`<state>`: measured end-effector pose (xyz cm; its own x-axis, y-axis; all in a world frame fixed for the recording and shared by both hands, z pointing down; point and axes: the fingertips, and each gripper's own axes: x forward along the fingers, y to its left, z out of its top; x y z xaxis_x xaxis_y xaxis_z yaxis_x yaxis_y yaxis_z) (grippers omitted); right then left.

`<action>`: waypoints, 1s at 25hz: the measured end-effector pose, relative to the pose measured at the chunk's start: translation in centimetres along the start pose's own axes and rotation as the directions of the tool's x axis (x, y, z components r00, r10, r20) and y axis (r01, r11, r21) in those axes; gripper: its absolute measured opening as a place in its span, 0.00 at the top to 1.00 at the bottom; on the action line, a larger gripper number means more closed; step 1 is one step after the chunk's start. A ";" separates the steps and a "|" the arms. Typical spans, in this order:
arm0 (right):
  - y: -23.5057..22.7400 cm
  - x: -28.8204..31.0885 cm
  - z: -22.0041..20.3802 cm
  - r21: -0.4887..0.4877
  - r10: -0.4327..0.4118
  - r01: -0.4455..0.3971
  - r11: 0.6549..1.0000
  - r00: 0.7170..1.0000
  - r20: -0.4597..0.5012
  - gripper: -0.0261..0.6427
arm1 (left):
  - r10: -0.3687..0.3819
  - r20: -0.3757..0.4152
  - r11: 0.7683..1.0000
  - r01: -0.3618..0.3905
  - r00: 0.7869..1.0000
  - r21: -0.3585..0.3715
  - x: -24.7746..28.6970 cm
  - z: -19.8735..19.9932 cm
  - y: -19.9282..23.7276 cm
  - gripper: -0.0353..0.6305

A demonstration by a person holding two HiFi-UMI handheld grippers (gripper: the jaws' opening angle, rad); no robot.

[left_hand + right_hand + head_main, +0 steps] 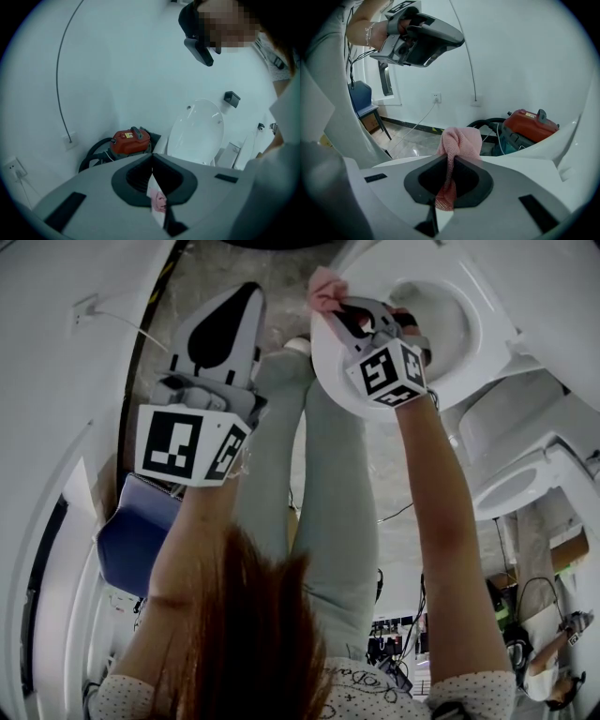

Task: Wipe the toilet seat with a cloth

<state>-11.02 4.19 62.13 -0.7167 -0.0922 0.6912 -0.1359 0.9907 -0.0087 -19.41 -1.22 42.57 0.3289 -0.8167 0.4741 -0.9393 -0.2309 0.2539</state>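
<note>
Two grippers are up in front of me. My right gripper (349, 307) has its jaws pressed together on the pink cloth (325, 287), a soft open-weave knit. It bunches in a rounded lump past the tips and hangs as a thin strip between the pads. It hovers at the left edge of the toilet seat (326, 379), a smooth, glossy white oval ring; I cannot tell whether the cloth touches it.

My left gripper (239, 306), grey plastic with black pads, has its jaws together on nothing. I hold it well apart from the seat, over the speckled stone floor (272, 277).

A red vacuum (532, 125) with a black hose sits by the wall beyond the bowl. The raised lid (197, 131) stands behind the seat. A blue chair (136, 535) is off to my left, and a second toilet (511, 488) crowds the right side.

The seat's far and right edges lie bare, and open floor separates the two grippers.
</note>
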 end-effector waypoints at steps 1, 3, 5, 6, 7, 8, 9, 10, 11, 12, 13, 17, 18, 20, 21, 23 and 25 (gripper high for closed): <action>-0.3 0.0 0.0 0.001 -0.003 0.003 1.000 1.000 0.000 0.91 | 0.000 -0.001 1.000 0.000 1.000 0.000 0.1 0.0 -0.1 0.94; -0.8 0.0 -0.1 0.004 -0.010 0.010 1.000 1.000 -0.001 0.91 | 0.000 -0.001 1.000 0.000 1.000 0.001 0.2 0.1 -0.2 0.94; -1.3 0.1 -0.1 0.010 -0.018 0.018 1.000 1.000 -0.002 0.91 | 0.000 -0.002 1.000 0.000 1.000 0.003 0.3 0.2 -0.2 0.94; -1.5 0.1 -0.1 0.013 -0.023 0.023 1.000 1.000 -0.001 0.91 | 0.000 -0.003 1.000 0.000 1.000 0.005 0.4 0.3 -0.2 0.94; -1.7 0.1 -0.1 0.017 -0.027 0.027 1.000 1.000 0.000 0.91 | 0.000 -0.003 1.000 0.000 1.000 0.006 0.4 0.3 -0.3 0.94; -2.0 0.1 0.0 0.019 -0.030 0.030 0.999 1.000 0.000 0.91 | 0.001 -0.004 1.000 -0.001 1.000 0.007 0.4 0.4 -0.3 0.94; -2.2 0.1 0.0 0.020 -0.034 0.034 0.999 0.999 0.000 0.91 | 0.002 -0.004 1.000 -0.002 1.000 0.008 0.4 0.4 -0.3 0.94; -2.5 0.0 0.0 0.021 -0.038 0.038 0.999 0.999 0.000 0.91 | 0.003 -0.004 1.000 -0.003 1.000 0.009 0.5 0.5 -0.3 0.94; -2.7 0.0 0.0 0.023 -0.041 0.041 0.999 0.999 -0.001 0.91 | 0.003 -0.003 1.000 -0.003 1.000 0.010 0.5 0.6 -0.3 0.94; -2.9 0.0 0.0 0.024 -0.045 0.045 0.999 0.999 -0.001 0.91 | 0.003 -0.003 1.000 -0.003 1.000 0.011 0.5 0.6 -0.4 0.94; -3.2 0.0 0.0 0.025 -0.050 0.050 0.998 0.999 -0.001 0.91 | 0.002 -0.003 1.000 -0.002 1.000 0.013 0.6 0.6 -0.4 0.94; -4.0 -0.1 0.0 0.030 -0.066 0.066 0.997 0.998 0.001 0.91 | 0.000 -0.003 1.000 0.000 1.000 0.014 0.8 0.8 -0.7 0.94; -4.2 -0.1 0.0 0.032 -0.069 0.069 0.997 0.998 0.001 0.91 | -0.001 -0.004 1.000 0.001 1.000 0.015 0.8 0.8 -0.8 0.94; -4.6 -0.1 -0.1 0.035 -0.077 0.077 0.996 0.997 0.001 0.91 | -0.003 -0.004 1.000 0.003 1.000 0.018 0.9 0.9 -0.9 0.94; -4.8 -0.2 0.0 0.035 -0.082 0.081 0.996 0.997 0.002 0.91 | -0.003 -0.003 1.000 0.003 1.000 0.019 0.9 0.9 -1.0 0.94; -5.2 -0.3 -0.1 0.035 -0.089 0.089 0.995 0.996 0.003 0.91 | -0.003 -0.002 1.000 0.003 1.000 0.019 0.9 1.0 -1.1 0.94; -5.7 -0.3 -0.1 0.036 -0.099 0.099 0.994 0.995 0.004 0.91 | -0.002 0.001 1.000 0.002 1.000 0.021 0.9 1.1 -1.1 0.94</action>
<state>-9.98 -1.46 62.04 -0.7026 -0.1904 0.6856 -0.2304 0.9725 0.0340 -18.22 -2.25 41.83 0.3307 -0.8168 0.4726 -0.9405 -0.2436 0.2371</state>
